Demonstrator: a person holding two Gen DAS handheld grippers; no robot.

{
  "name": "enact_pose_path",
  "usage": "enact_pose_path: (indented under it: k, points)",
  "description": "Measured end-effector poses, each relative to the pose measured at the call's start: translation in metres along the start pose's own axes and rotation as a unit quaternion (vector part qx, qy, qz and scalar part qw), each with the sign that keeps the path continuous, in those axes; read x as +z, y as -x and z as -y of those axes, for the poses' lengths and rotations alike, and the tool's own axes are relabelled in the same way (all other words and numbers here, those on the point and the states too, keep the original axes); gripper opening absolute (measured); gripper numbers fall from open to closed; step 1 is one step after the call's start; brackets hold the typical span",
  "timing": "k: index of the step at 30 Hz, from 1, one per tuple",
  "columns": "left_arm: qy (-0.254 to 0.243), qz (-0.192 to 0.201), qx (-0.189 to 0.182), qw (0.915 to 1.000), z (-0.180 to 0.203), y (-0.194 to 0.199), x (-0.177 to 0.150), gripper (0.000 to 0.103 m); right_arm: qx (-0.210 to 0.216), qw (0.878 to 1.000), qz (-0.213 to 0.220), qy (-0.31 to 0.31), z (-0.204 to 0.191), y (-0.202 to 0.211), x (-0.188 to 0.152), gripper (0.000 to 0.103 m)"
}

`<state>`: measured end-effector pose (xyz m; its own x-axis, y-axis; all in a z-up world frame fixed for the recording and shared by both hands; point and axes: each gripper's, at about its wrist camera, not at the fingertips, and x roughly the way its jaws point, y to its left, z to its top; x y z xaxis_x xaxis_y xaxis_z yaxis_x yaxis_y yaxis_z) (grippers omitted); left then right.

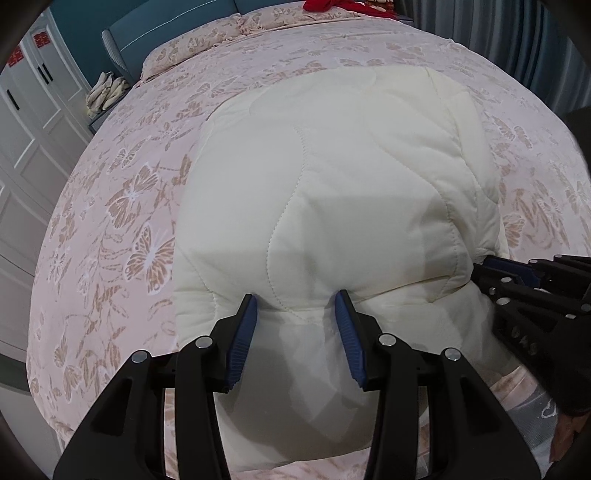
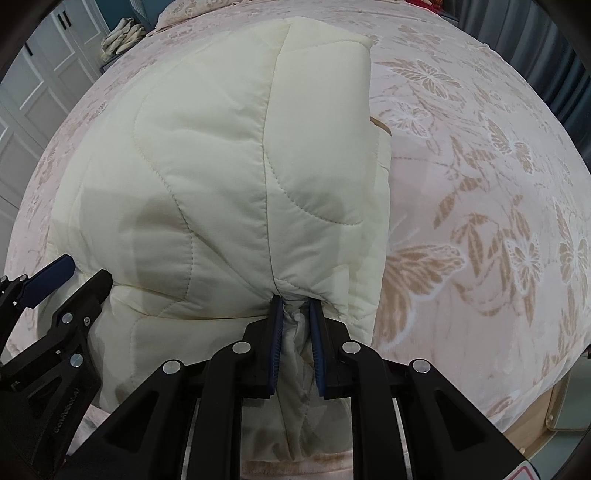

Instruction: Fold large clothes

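A cream quilted garment (image 1: 332,177) lies folded on the pink butterfly-print bed cover (image 1: 110,206), its near edge bunched toward me. My left gripper (image 1: 297,306) points steeply down at that edge, its blue pads pressed against a thick fold of the garment. At the right of the left wrist view, my right gripper (image 1: 491,269) bites into the garment's right side. In the right wrist view the garment (image 2: 207,166) fills the left half, and the right gripper (image 2: 295,301) is shut on a pinched seam of it. The left gripper (image 2: 83,275) shows at the left edge.
Pillows (image 1: 207,40) and a blue headboard (image 1: 147,33) lie at the far end, with a red item (image 1: 332,5) beyond. White wardrobe doors (image 1: 29,129) stand left, grey curtains (image 1: 517,37) right. A wooden bed frame edge (image 2: 554,406) shows at lower right.
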<state>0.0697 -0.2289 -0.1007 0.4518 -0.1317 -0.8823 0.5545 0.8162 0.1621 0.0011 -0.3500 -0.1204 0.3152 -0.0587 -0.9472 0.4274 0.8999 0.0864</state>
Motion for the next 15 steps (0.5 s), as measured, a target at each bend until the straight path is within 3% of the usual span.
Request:
enact_pose_path:
  k: [1,3,4,5,7,10,15]
  points:
    - [0.008,0.002,-0.008,0.9999,-0.005,0.004,0.0,0.043,0.007,1.0,0.005,-0.007,0.001,0.01,0.0,0.015]
    - [0.029,0.001,-0.017,0.9994,-0.019,0.014,-0.002,0.059,0.017,0.999,0.02,-0.019,0.006,0.03,-0.003,0.02]
    - [0.039,0.002,-0.019,0.9991,-0.028,0.02,-0.004,0.062,0.018,0.999,0.024,-0.022,0.008,0.037,-0.005,0.032]
    - [0.049,0.002,-0.016,0.9987,-0.036,0.026,-0.007,0.068,0.013,0.999,0.027,-0.024,0.008,0.046,-0.008,0.052]
    - [0.066,0.0,-0.016,0.9977,-0.05,0.033,-0.014,0.074,0.009,0.999,0.032,-0.017,0.008,0.057,-0.014,0.064]
    - [0.104,-0.024,-0.036,0.9936,-0.075,0.031,-0.029,0.088,0.02,1.0,0.013,-0.009,0.004,0.056,-0.021,0.07]
    - [0.136,-0.045,-0.075,0.9869,-0.087,0.016,-0.042,0.092,0.03,0.999,-0.018,-0.025,0.004,0.032,-0.029,0.071]
